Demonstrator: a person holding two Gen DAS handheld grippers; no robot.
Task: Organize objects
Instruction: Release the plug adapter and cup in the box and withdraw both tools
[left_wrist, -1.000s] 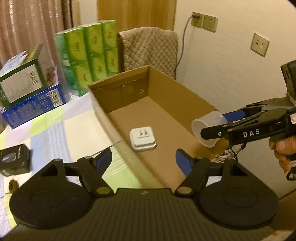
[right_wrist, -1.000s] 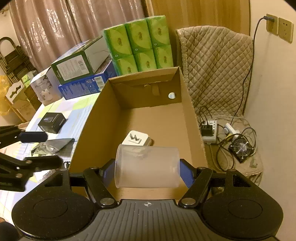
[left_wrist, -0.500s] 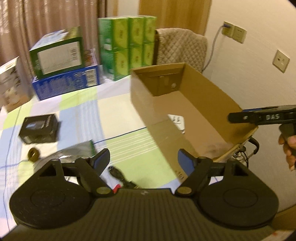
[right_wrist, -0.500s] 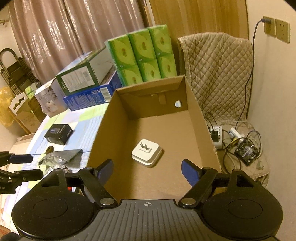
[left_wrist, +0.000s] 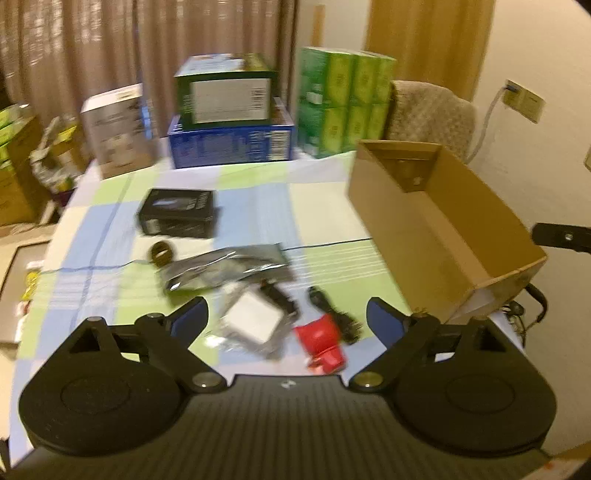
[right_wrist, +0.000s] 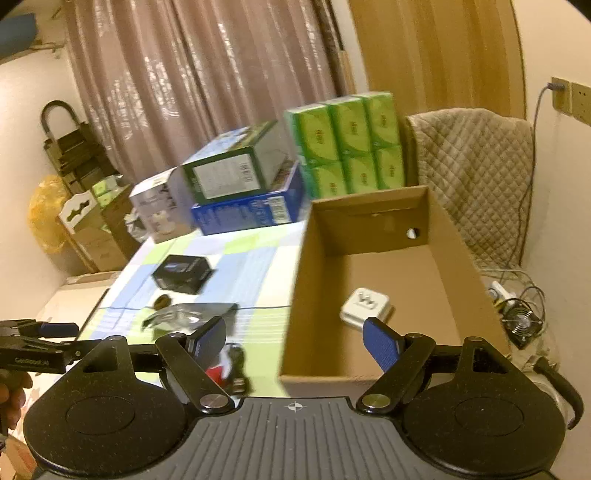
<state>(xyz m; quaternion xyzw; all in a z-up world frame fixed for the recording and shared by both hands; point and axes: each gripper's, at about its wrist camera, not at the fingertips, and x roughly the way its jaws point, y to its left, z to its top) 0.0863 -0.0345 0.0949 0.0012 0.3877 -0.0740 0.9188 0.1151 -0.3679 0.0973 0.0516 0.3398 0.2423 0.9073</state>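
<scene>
An open cardboard box (left_wrist: 436, 229) (right_wrist: 369, 373) sits at the table's right edge with a white plug adapter (right_wrist: 365, 307) on its floor. My left gripper (left_wrist: 288, 317) is open and empty above a clutter of loose items: a white packet in clear wrap (left_wrist: 253, 324), a red object (left_wrist: 321, 341), a black cable plug (left_wrist: 332, 317) and a silver foil bag (left_wrist: 225, 269). My right gripper (right_wrist: 295, 341) is open and empty over the box's near left wall. A black small box (left_wrist: 177, 212) (right_wrist: 183, 274) lies further back.
Blue and green cartons (left_wrist: 229, 125), green tissue packs (left_wrist: 343, 99) and a silver box (left_wrist: 118, 129) line the table's far edge. A quilted chair (right_wrist: 472, 177) stands behind the box. Cables and a fan (right_wrist: 521, 325) lie on the floor at right.
My left gripper has swung left from the box to the loose items on the table. My right gripper, which let go of the clear cup earlier, has risen and shifted left.
</scene>
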